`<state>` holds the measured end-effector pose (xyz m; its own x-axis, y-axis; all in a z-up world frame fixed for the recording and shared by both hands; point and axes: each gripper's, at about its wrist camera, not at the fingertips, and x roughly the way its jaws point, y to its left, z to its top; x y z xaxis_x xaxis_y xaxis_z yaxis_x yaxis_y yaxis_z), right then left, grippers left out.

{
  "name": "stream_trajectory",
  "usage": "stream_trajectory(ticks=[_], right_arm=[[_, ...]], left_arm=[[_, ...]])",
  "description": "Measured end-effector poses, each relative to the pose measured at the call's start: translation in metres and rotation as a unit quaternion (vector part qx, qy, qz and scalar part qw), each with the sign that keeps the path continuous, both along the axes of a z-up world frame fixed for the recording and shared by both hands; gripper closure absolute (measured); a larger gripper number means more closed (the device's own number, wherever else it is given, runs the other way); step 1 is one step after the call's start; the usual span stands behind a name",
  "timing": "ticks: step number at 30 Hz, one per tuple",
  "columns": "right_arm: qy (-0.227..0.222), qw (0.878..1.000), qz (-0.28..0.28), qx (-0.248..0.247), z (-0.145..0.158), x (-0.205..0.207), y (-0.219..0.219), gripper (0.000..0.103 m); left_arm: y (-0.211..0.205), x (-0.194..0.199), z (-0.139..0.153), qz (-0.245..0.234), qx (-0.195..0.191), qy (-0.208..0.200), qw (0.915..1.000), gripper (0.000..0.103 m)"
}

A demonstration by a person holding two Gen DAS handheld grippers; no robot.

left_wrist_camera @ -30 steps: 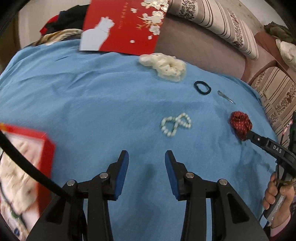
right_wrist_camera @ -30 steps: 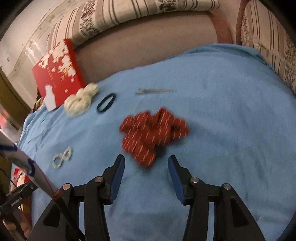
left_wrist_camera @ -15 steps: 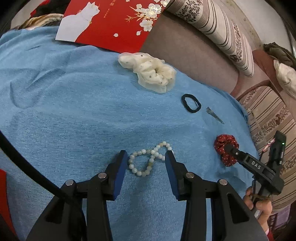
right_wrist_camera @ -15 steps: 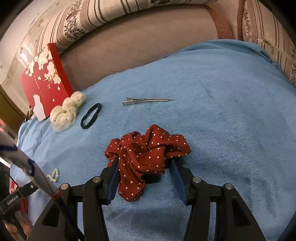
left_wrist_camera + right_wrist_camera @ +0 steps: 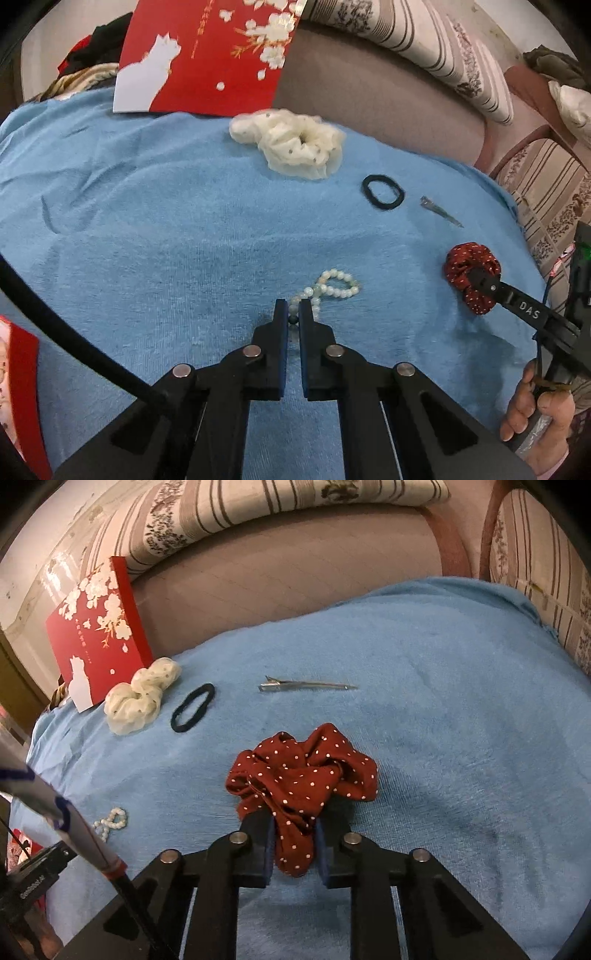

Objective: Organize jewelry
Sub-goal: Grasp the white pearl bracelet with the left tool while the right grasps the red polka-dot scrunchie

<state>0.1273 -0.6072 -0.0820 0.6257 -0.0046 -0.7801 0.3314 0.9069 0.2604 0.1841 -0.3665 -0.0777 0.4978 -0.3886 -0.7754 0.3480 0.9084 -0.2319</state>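
Blue terry cloth (image 5: 155, 229) covers the whole work surface, with a striped sofa cushion (image 5: 258, 502) along the top of both views and a red gift box with white blossoms (image 5: 207, 55) propped at upper left. We have our left gripper (image 5: 293, 314) pressed nearly together at the centre of the left wrist view, pinching the near end of the pale bead bracelet (image 5: 332, 286), whose far loop lies on the cloth just above the fingertips. Our right gripper (image 5: 293, 834) sits low at centre in the right wrist view, its jaws clamped on the lower fold of the red polka-dot scrunchie (image 5: 306, 775) (most of the fabric bunches above the fingers, resting on the cloth). Higher in the left wrist view lie the cream scrunchie (image 5: 291, 147), to its right the black hair tie (image 5: 383, 192), and further right the silver hair clip (image 5: 439, 210), each apart from the others.
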Motion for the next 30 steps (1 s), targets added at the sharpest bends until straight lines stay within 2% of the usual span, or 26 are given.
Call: stream_trajectory(ticks=[4, 11, 16, 30], right_arm=[[-0.014, 1.0, 0.006, -0.008, 0.013, -0.005, 0.008, 0.087], [-0.038, 0.998, 0.031, -0.049, 0.036, -0.017, 0.033, 0.088], [-0.046, 0.994, 0.047, -0.081, 0.048, -0.027, 0.053, 0.088], [-0.05, 0.99, 0.083, -0.103, 0.058, -0.06, 0.104, 0.088]], left_arm=[[0.006, -0.011, 0.017, 0.003, 0.001, -0.025, 0.9997, 0.098], [0.02, -0.038, 0.044, 0.012, 0.04, -0.078, 0.9961, 0.098], [0.033, -0.048, 0.055, 0.025, 0.056, -0.091, 0.9939, 0.098], [0.073, -0.082, 0.081, 0.054, 0.078, -0.14, 0.9857, 0.098]])
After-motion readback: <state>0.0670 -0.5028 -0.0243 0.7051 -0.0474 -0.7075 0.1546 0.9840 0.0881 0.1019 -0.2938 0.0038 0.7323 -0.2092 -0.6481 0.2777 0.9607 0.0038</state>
